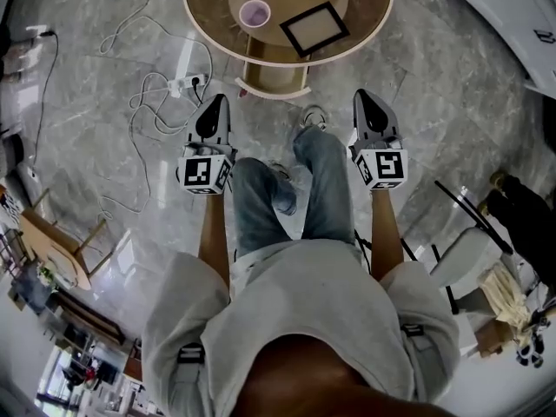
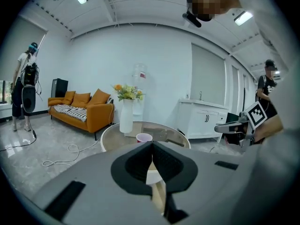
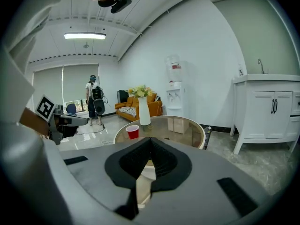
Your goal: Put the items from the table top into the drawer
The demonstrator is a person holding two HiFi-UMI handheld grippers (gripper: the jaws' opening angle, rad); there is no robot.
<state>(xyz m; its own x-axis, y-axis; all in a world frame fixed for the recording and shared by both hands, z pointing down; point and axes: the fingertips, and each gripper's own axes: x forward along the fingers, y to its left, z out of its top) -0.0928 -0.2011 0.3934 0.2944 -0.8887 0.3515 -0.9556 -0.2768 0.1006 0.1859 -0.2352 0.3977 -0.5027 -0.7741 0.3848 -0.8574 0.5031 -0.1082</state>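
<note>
Holding: left gripper (image 2: 152,146) and right gripper (image 3: 150,142) have their fingers together, both empty.
Position: mid-frame in the head view, short of the desk (image 1: 372,16).
Targets: cup (image 1: 254,13) and framed square (image 1: 314,28) at top centre, on the desk.
Advice: spread the fingers before reaching the cup; the drawer cannot be made out.

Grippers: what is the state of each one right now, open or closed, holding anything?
Left gripper: closed, holding nothing.
Right gripper: closed, holding nothing.
</note>
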